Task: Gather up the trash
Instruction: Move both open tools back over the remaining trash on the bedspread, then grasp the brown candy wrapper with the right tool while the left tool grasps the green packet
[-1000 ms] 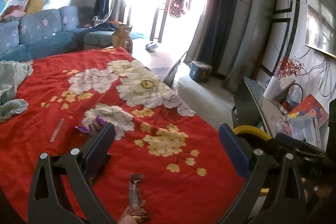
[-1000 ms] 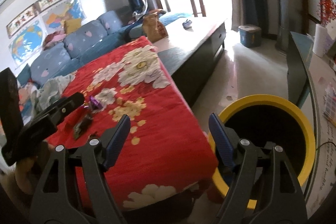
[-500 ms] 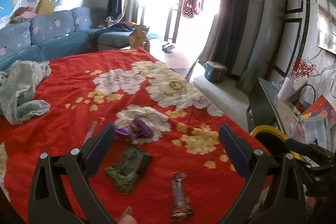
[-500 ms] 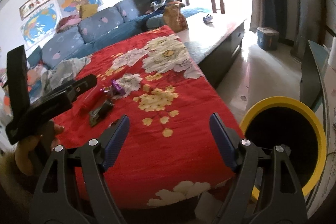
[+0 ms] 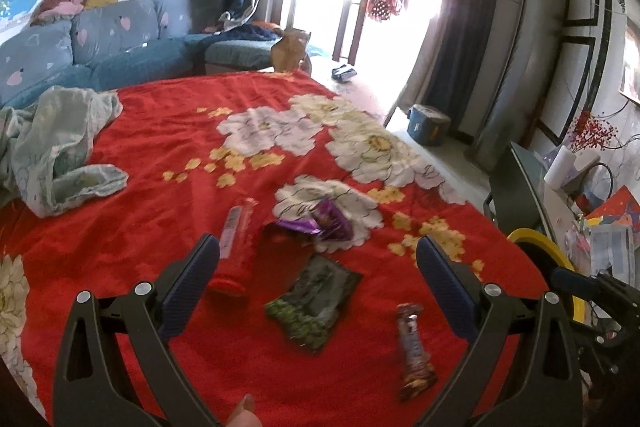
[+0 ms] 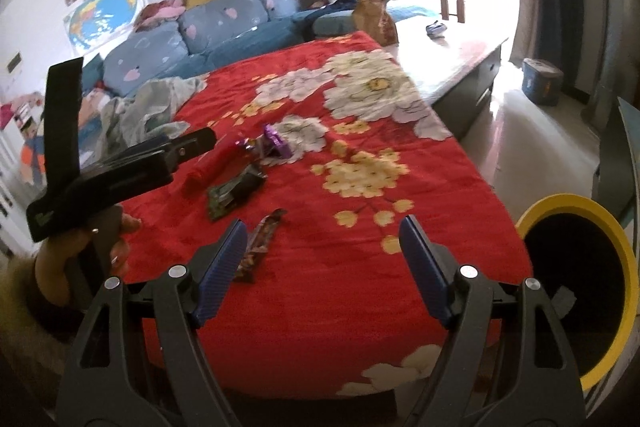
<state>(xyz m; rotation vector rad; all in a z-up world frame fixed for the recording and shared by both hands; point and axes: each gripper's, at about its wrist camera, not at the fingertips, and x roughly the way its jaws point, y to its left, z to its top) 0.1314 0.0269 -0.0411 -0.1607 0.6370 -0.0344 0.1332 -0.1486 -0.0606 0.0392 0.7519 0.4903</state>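
Several wrappers lie on the red floral cloth (image 5: 168, 147): a dark green packet (image 5: 314, 303), a brown bar wrapper (image 5: 414, 351), a purple wrapper (image 5: 326, 221) and a red tube wrapper (image 5: 236, 247). My left gripper (image 5: 318, 267) is open and empty, held above the green packet. My right gripper (image 6: 322, 247) is open and empty above the cloth's near edge, with the brown bar wrapper (image 6: 260, 243) by its left finger. The green packet (image 6: 234, 189), purple wrapper (image 6: 276, 143) and left gripper body (image 6: 120, 175) show in the right wrist view. A yellow-rimmed black bin (image 6: 580, 283) stands right of the table.
A crumpled pale green cloth (image 5: 56, 143) lies at the table's left. A blue sofa (image 5: 100, 43) runs along the back. A brown paper bag (image 6: 374, 17) stands at the far end. A dark chair (image 5: 516, 195) and a cluttered side table (image 5: 600, 223) are on the right.
Both grippers have swung left and back from the table edge. More of the cloth and the wrappers has come into view, and the bin has slid toward the right edge.
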